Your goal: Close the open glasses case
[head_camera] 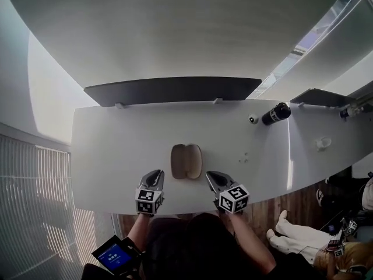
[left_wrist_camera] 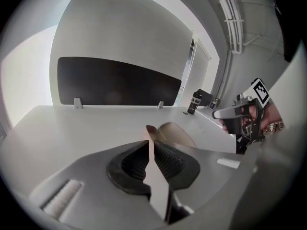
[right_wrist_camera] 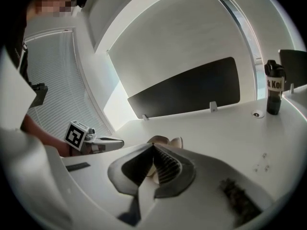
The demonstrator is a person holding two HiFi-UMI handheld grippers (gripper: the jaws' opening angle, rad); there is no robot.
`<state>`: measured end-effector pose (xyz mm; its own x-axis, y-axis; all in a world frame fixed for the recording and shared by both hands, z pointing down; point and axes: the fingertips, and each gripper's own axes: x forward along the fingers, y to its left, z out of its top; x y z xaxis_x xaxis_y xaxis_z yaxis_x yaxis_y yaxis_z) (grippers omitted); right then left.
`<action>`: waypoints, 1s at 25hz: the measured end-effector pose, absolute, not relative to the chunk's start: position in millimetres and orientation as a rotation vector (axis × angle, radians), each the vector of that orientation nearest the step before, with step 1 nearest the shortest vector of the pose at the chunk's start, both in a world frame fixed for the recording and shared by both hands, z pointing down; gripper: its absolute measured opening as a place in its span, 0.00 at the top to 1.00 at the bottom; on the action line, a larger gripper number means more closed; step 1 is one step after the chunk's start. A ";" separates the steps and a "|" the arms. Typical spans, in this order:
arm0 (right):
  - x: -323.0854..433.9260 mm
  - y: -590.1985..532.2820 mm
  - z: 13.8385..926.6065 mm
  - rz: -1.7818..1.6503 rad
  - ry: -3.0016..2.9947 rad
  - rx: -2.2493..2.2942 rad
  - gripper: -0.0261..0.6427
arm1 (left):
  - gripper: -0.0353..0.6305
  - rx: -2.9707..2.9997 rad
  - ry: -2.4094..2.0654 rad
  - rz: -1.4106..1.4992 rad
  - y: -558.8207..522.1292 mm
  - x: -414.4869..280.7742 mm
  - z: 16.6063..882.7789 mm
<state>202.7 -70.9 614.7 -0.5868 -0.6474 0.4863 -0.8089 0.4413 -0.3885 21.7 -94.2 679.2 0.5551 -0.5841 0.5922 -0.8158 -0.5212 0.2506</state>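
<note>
A tan glasses case [head_camera: 186, 161] lies open on the white table [head_camera: 116, 144], its two halves side by side. My left gripper [head_camera: 157, 174] is just to the case's near left and my right gripper [head_camera: 210, 174] just to its near right; neither touches it. In the left gripper view the jaws of the left gripper [left_wrist_camera: 149, 142] meet at the tips with nothing between them, and the case [left_wrist_camera: 175, 132] lies right beyond. The right gripper [right_wrist_camera: 154, 145] is shut and empty too, with the case [right_wrist_camera: 165, 140] just past its tips.
A long dark panel [head_camera: 175, 90] stands along the table's back edge. A black bottle [head_camera: 275, 114] and a small white round thing [head_camera: 253, 119] sit at the back right. Another table [head_camera: 326, 127] adjoins on the right. A person's legs [head_camera: 297, 235] are at lower right.
</note>
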 end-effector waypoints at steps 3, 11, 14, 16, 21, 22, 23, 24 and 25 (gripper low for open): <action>210.4 -79.1 618.5 0.882 -2.423 1.237 0.95 | 0.88 2.230 -1.154 0.655 -103.5 25.6 695.4; 233.6 -111.8 636.8 0.934 -2.357 1.237 0.95 | 0.86 2.161 -1.122 0.696 -132.0 52.4 722.1; 232.4 -122.1 645.2 0.961 -2.346 1.218 0.95 | 0.86 2.162 -1.102 0.699 -140.0 59.0 721.9; 228.1 -126.7 652.6 0.973 -2.338 1.194 0.95 | 0.87 2.154 -1.100 0.698 -144.2 59.2 724.2; 224.9 -132.5 669.4 1.043 -2.294 1.157 0.95 | 0.89 2.119 -1.090 0.737 -143.8 58.1 732.8; 223.4 -133.6 671.9 1.063 -2.290 1.149 0.95 | 0.90 2.113 -1.090 0.740 -145.2 58.2 733.2; 221.0 -134.4 674.5 1.083 -2.288 1.139 0.95 | 0.90 2.108 -1.089 0.742 -146.4 58.0 733.8; 218.0 -135.0 677.2 1.104 -2.288 1.130 0.95 | 0.90 2.105 -1.088 0.743 -147.4 57.8 734.6; 214.7 -135.7 679.9 1.127 -2.293 1.125 0.95 | 0.90 2.104 -1.087 0.741 -148.5 57.8 735.1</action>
<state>214.7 -135.7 679.9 -0.6245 -0.5032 0.5974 -0.7803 0.3689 -0.5050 57.8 -148.5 735.1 0.4972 -0.4817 0.7217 -0.8478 -0.4467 0.2859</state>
